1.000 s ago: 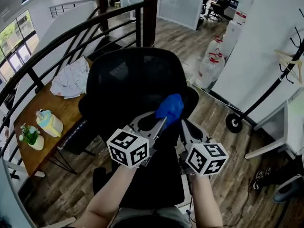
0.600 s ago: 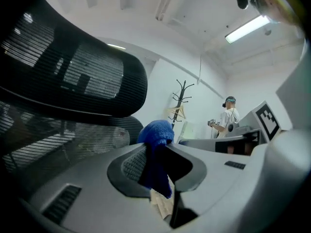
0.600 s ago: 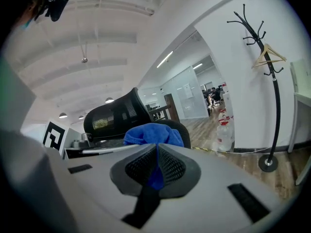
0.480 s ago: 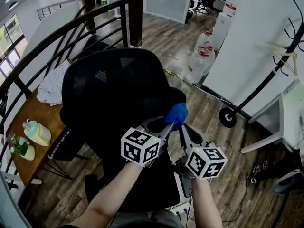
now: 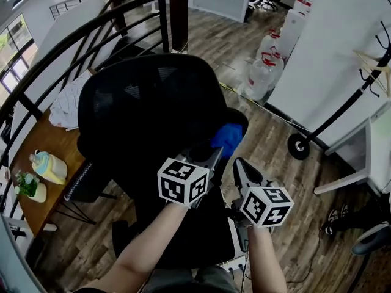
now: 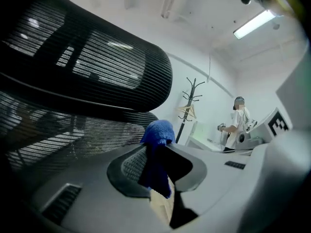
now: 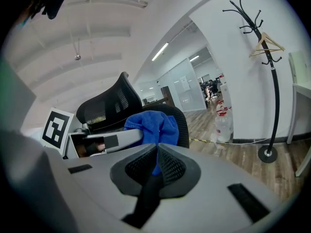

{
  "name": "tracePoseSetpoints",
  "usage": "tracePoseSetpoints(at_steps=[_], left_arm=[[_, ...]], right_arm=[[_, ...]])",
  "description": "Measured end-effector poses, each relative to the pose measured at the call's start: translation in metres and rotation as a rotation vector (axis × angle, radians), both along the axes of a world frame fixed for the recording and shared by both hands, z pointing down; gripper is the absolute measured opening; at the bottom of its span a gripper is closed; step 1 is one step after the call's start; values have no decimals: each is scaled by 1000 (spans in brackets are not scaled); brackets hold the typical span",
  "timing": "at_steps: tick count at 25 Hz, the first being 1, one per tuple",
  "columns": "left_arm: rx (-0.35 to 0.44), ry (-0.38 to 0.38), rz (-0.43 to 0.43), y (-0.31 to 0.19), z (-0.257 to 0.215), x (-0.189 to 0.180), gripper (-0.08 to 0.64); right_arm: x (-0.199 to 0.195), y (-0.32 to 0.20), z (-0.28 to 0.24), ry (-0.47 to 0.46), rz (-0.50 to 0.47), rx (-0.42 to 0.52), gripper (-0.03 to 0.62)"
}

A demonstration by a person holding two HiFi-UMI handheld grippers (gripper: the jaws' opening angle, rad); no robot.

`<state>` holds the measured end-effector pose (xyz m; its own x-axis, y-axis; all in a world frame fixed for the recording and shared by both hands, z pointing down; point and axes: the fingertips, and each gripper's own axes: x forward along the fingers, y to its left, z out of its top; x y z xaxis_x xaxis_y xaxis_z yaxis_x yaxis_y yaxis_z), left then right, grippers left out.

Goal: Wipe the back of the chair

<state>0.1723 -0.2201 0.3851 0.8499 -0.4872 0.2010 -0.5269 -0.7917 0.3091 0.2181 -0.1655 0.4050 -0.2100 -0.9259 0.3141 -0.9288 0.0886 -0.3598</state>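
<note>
**Cloth reaches the right edge of the chair back**

The jaws of the left gripper (image 6: 158, 147) are clenched on the blue cloth (image 6: 158, 132), which stands up in a bunch above the jaw tips. The jaws of the right gripper (image 7: 156, 152) are pressed together and hold nothing; the blue that shows past them is the same cloth in the other gripper. In the head view the right gripper (image 5: 239, 165) waits just beside the left gripper (image 5: 215, 154), a little nearer to the person.

Compared with one second ago, the cloth (image 5: 227, 138) lay more over the lower part of the black mesh, and now it sits at the low right edge of the chair back (image 5: 146, 102), just under the rounded dark part that sticks out there. I judge this as the end of one stroke to the right. The wide upper and left mesh is probably still to wipe, so the task seems only partly done.

To the right of the chair the wooden floor (image 5: 275, 133) is open as far as the coat stand (image 5: 324, 124) and the water jugs (image 5: 259, 78), which are well apart from the grippers. To the left there is less room: the table (image 5: 55, 142), carrying a bottle (image 5: 50, 166) and a small plant (image 5: 27, 185), is near the chair, and the railing (image 5: 91, 35) runs behind it.
</note>
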Motion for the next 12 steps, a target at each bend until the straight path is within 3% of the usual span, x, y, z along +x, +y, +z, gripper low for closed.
tracePoseSetpoints(at_steps=[12], left_arm=[[-10, -12, -89, -11, 4, -31, 78]], right_arm=[[-21, -13, 4, 3, -35, -10, 29]])
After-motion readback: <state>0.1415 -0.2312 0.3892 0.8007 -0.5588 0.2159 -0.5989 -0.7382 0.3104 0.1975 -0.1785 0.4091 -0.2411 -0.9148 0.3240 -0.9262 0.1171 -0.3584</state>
